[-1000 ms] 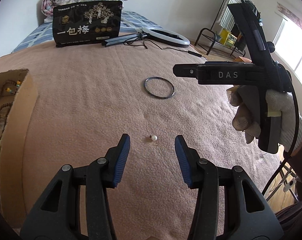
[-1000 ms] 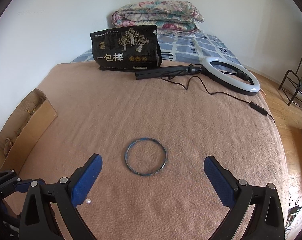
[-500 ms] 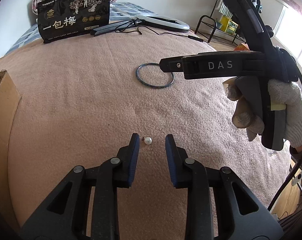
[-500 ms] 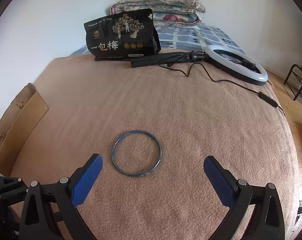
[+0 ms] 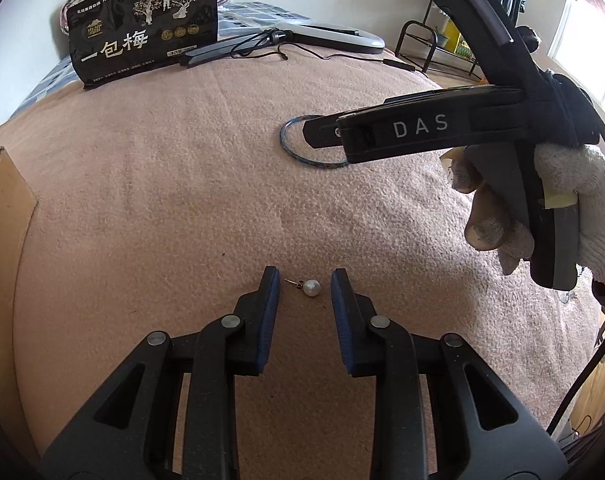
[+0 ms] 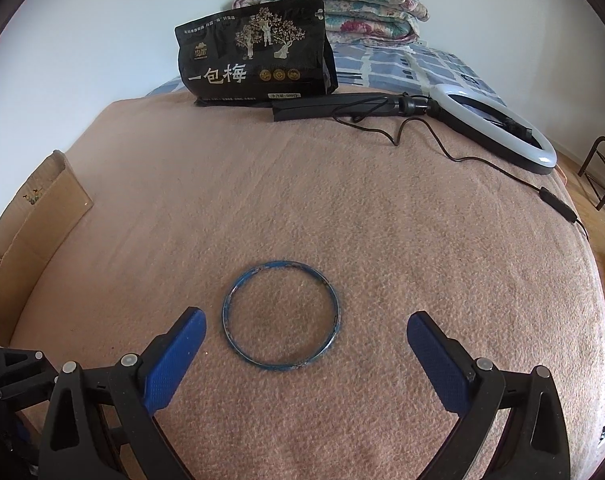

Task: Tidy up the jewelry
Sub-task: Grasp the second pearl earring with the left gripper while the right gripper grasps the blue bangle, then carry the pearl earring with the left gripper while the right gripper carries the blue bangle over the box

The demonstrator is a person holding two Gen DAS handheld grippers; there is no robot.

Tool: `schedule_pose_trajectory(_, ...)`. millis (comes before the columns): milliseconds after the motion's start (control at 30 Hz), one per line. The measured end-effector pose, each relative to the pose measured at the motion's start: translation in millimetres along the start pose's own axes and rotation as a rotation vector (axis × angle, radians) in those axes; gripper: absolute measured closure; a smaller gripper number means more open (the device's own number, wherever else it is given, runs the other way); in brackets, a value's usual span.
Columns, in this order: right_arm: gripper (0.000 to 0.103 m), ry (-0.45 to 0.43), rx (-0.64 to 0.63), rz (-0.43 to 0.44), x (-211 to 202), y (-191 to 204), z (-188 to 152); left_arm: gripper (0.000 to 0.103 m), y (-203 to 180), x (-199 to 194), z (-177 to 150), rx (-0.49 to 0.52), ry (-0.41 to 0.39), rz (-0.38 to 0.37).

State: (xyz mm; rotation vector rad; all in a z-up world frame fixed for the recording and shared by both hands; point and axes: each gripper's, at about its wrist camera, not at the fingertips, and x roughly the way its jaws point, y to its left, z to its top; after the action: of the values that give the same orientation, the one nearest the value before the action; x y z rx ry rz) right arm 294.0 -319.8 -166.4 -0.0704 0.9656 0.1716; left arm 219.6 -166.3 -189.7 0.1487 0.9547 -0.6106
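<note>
A small white pearl earring [image 5: 312,287] with a thin post lies on the pink blanket. My left gripper [image 5: 304,280] is low over it, its jaws narrowly open, one on each side of the pearl, not touching it. A blue bangle [image 6: 280,315] lies flat on the blanket; in the left wrist view [image 5: 292,151] the right gripper's body partly hides it. My right gripper [image 6: 305,326] is wide open, its blue fingers on either side of the bangle. A cardboard box [image 6: 30,220] holding beaded jewelry sits at the left edge.
A black snack bag [image 6: 256,56] stands at the far side, with a ring light [image 6: 498,128] and its cable [image 6: 442,148] beside it. Folded quilts [image 6: 342,4] lie behind. The bed's right edge drops to a wooden floor with a metal rack [image 5: 434,48].
My left gripper has moved down and forward to the pearl earring, and its jaws have narrowed around it. My right gripper has moved closer to the bangle and stayed wide open.
</note>
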Motion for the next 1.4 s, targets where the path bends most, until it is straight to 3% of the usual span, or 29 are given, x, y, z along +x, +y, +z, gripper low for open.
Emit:
schedule_pose_trajectory(67,0.005,0.01,-0.003,0.006,4.7,1.1,0.3,0.086,-0.5,1.2,-0.4,0.008,-0.005,0.006)
schedule_pose_trajectory(400,0.012,0.054,-0.022,0.003,21.0,6.2,-1.6,0.086,1.0,1.6,-1.5,0.001,-0.009,-0.004)
schedule_pose_trajectory(600,0.031,0.063,-0.034,0.02,21.3,9.5,-0.2,0.086,0.7,1.4,-1.6,0.0,-0.009,-0.004)
schedule_pose_trajectory(800,0.032,0.066,-0.036,0.019,20.5,10.7,0.6,0.086,2.8,-0.5,-2.1,-0.011,-0.012,-0.008)
schedule_pose_trajectory(833,0.041,0.064,-0.034,0.015,20.4,10.9,0.7,0.087,3.0,-0.9,-2.1,-0.013,-0.012,-0.008)
schedule_pose_trajectory(867,0.064,0.06,-0.03,-0.001,19.5,10.0,1.4,0.087,3.2,-1.2,-2.0,-0.014,-0.012,-0.008)
schedule_pose_trajectory(900,0.067,0.066,-0.027,-0.006,19.6,9.1,1.9,0.087,2.9,-1.7,-2.1,-0.013,-0.013,-0.007)
schedule_pose_trajectory(1033,0.063,0.067,-0.032,0.006,18.8,7.2,2.4,0.087,1.9,-2.1,-3.7,-0.008,-0.012,-0.004)
schedule_pose_trajectory(1133,0.018,0.055,-0.026,0.028,16.5,7.8,1.4,0.087,2.1,-2.6,-3.9,-0.011,-0.013,-0.006)
schedule_pose_trajectory(1167,0.014,0.042,-0.022,0.033,14.7,8.2,0.8,0.087,2.3,-2.7,-4.1,-0.012,-0.013,-0.006)
schedule_pose_trajectory(1267,0.014,0.046,-0.024,0.061,15.9,12.4,0.3,0.087,2.1,-2.4,-4.0,-0.011,-0.012,-0.004)
schedule_pose_trajectory(1400,0.014,0.073,-0.087,0.029,26.0,24.8,-0.5,0.087,1.8,-2.4,-3.8,-0.012,-0.013,-0.004)
